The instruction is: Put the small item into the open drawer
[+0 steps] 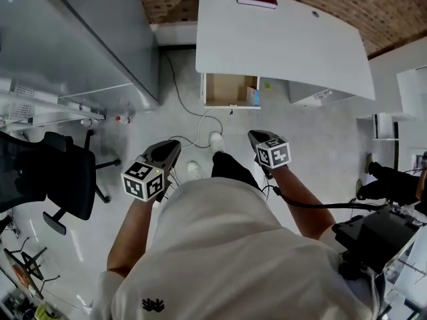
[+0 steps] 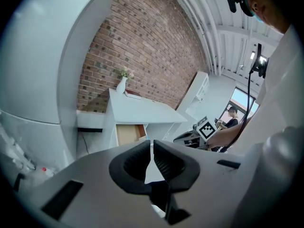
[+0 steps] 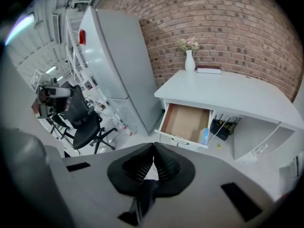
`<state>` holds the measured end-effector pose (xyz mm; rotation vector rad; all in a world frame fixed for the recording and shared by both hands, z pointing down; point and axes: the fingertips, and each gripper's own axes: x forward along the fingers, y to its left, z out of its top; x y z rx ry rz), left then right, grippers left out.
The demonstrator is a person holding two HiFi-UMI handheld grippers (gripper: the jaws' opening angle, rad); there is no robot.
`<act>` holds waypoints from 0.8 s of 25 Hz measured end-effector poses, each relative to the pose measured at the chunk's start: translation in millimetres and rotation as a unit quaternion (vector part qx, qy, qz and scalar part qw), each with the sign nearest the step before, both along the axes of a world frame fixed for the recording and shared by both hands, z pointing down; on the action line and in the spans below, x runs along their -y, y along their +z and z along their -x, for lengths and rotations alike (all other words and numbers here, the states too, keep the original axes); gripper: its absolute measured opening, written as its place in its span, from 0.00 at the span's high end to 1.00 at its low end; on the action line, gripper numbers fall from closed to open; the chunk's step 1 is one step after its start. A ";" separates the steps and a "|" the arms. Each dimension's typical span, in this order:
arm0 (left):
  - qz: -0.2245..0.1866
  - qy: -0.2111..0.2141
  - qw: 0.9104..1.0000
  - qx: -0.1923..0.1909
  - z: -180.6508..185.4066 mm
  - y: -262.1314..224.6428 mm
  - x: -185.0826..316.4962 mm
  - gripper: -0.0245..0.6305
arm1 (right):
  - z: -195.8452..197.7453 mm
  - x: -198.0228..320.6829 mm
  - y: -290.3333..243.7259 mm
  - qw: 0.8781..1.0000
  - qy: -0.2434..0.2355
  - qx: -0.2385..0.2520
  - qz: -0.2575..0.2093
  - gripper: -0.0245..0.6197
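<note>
Right gripper (image 3: 153, 146): your jaws are pressed together, with nothing visible between the pads. Left gripper (image 2: 152, 144): the jaws are closed to a sliver and likewise empty. The only small item in view is a light-blue box (image 3: 204, 136). It stands inside the open drawer (image 3: 183, 122), against its right wall. Treat it as light, stiff and probably smooth, and grasp it across its narrow faces. Count: one box, one open drawer, one desk (image 3: 237, 96), one vase (image 3: 190, 60), one book (image 3: 209, 70).
</note>
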<state>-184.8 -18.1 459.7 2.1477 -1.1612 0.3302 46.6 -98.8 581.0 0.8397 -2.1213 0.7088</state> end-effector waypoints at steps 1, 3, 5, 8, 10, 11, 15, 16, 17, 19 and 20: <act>-0.001 -0.001 1.000 0.000 1.7 1.2 -5.8 0.91 | 4.7 -8.5 -7.4 1.000 -0.008 0.007 -0.005 0.91; -0.003 -0.005 1.000 0.001 5.1 2.7 -16.4 0.91 | 14.3 -25.8 -20.3 0.999 -0.021 0.022 -0.010 0.92; -0.006 -0.010 1.000 -0.001 8.0 2.1 -25.6 0.91 | 23.1 -42.0 -30.7 0.999 -0.031 0.034 -0.011 0.92; -0.014 -0.016 1.000 -0.006 9.6 -2.0 -35.8 0.91 | 33.6 -61.0 -43.9 0.998 -0.048 0.039 -0.017 0.92; -0.018 -0.015 1.000 -0.004 11.0 -3.7 -42.3 0.91 | 41.9 -72.0 -51.6 0.997 -0.059 0.043 -0.021 0.91; -0.019 -0.014 1.000 -0.002 12.3 -4.0 -45.3 0.91 | 46.8 -76.9 -54.5 0.997 -0.065 0.045 -0.023 0.91; -0.021 -0.015 1.000 0.001 15.8 -3.6 -57.0 0.91 | 57.7 -91.0 -60.1 0.996 -0.073 0.050 -0.027 0.91; -0.021 -0.015 1.000 0.001 16.4 -3.3 -59.8 0.91 | 58.8 -93.6 -61.1 0.996 -0.074 0.050 -0.028 0.92; -0.020 -0.014 1.000 0.001 17.3 -2.6 -62.6 0.91 | 59.8 -96.0 -62.0 0.995 -0.075 0.050 -0.029 0.91; -0.018 -0.013 1.000 0.002 19.6 0.4 -68.6 0.91 | 61.3 -100.3 -63.0 0.995 -0.077 0.049 -0.033 0.92; -0.017 -0.014 1.000 0.002 20.9 2.1 -71.2 0.91 | 61.9 -102.0 -63.3 0.995 -0.077 0.049 -0.035 0.91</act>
